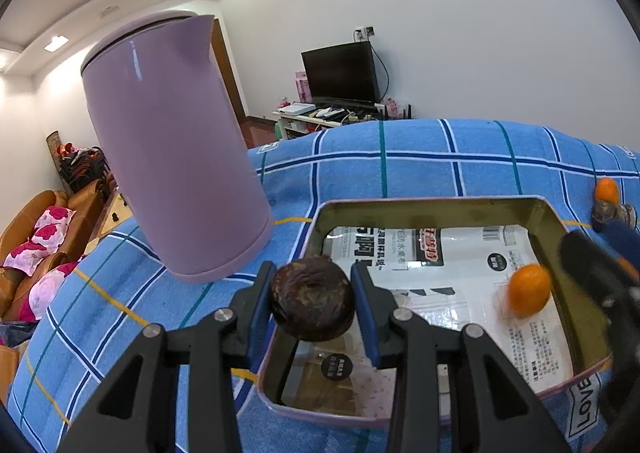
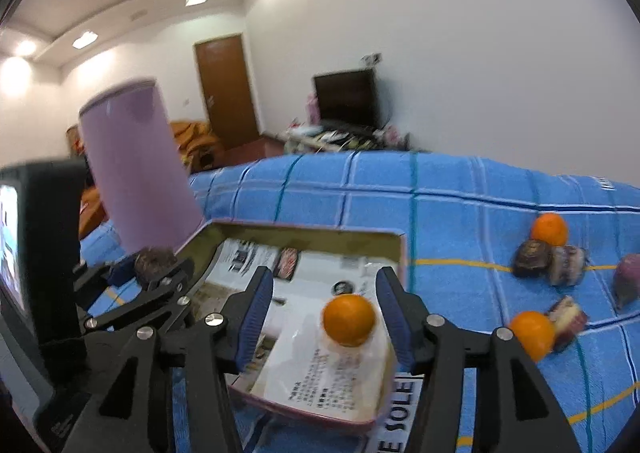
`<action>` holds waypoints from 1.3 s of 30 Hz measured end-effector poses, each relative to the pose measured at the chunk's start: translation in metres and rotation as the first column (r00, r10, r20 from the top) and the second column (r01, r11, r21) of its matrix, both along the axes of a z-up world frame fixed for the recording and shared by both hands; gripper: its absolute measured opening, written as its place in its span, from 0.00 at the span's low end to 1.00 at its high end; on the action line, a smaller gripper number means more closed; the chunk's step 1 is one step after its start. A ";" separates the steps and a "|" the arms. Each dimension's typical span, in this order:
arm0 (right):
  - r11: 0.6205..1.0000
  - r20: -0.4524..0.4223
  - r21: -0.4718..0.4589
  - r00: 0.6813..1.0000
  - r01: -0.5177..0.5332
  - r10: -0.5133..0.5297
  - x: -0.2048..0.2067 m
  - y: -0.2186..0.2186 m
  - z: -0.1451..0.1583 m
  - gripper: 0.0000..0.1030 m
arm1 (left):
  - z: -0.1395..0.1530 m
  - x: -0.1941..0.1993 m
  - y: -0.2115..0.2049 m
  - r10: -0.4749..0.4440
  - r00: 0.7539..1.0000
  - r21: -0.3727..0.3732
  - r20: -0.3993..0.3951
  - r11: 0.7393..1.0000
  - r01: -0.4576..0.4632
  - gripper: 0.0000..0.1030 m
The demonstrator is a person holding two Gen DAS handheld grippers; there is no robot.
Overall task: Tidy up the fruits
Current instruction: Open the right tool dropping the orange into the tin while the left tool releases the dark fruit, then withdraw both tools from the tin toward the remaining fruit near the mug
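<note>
The left gripper (image 1: 313, 303) is clamped on a dark brown fruit (image 1: 312, 299) above the near-left corner of the tin tray (image 1: 430, 205). The right gripper (image 2: 325, 319) hangs over the tray with fingers spread, an orange (image 2: 349, 319) loose between them; more fruit lies beyond the tray's right side.

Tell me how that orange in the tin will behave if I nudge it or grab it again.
The orange looks round and smooth, so it will probably roll across the slick printed sheet lining the tin. The tin's walls should stop it. Its skin looks firm, likely taking a light pinch from the open right gripper.
</note>
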State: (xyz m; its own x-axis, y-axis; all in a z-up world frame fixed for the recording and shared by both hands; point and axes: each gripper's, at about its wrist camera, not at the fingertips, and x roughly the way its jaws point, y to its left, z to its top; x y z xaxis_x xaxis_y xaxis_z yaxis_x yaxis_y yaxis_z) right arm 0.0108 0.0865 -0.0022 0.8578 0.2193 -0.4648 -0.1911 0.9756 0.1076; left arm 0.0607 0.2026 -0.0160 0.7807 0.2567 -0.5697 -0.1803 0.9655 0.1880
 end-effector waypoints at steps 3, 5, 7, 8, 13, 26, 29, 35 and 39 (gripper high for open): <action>0.998 0.054 0.036 0.997 0.048 -0.050 -0.009 -0.010 0.005 0.75 | 0.000 -0.001 0.001 0.004 1.000 0.000 0.004 1.000 -0.004 0.39; 0.997 0.084 0.025 0.994 0.067 -0.069 -0.013 -0.011 0.007 0.75 | 0.000 -0.001 0.001 0.006 1.000 0.001 0.008 1.000 -0.006 0.39; 0.997 0.094 0.005 0.992 0.080 -0.080 -0.013 -0.011 0.008 0.75 | 0.000 -0.001 0.001 0.008 1.000 0.002 0.009 1.000 -0.008 0.39; 0.997 0.095 0.002 0.992 0.082 -0.082 -0.013 -0.010 0.008 0.75 | 0.000 -0.001 0.000 0.011 1.000 0.003 0.010 1.000 -0.011 0.39; 0.996 0.104 -0.006 0.990 0.094 -0.093 -0.016 -0.012 0.010 0.75 | 0.003 -0.006 -0.001 0.017 0.999 0.017 0.037 1.000 -0.018 0.47; 0.984 0.144 -0.012 0.974 0.179 -0.175 -0.021 -0.024 0.013 0.76 | 0.013 -0.020 -0.010 -0.019 0.990 -0.024 0.137 0.999 0.022 0.97; 0.982 0.131 -0.004 0.974 0.187 -0.185 -0.018 -0.027 0.012 0.77 | 0.012 -0.019 -0.012 -0.027 0.991 -0.043 0.131 0.999 0.033 0.97; 0.983 0.113 -0.006 0.976 0.186 -0.184 -0.016 -0.028 0.010 0.77 | 0.010 -0.018 -0.015 -0.032 0.992 -0.043 0.126 0.998 0.037 0.97; 0.984 0.101 -0.008 0.979 0.177 -0.176 -0.015 -0.028 0.009 0.77 | 0.010 -0.019 -0.016 -0.032 0.992 -0.050 0.122 0.998 0.038 0.97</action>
State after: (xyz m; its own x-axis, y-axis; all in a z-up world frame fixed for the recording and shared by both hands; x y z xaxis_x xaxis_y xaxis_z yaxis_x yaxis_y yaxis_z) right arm -0.0043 0.0580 0.0068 0.9243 0.0533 -0.3779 -0.0247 0.9965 0.0801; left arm 0.0415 0.1865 -0.0061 0.8526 0.2004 -0.4826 -0.1647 0.9795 0.1158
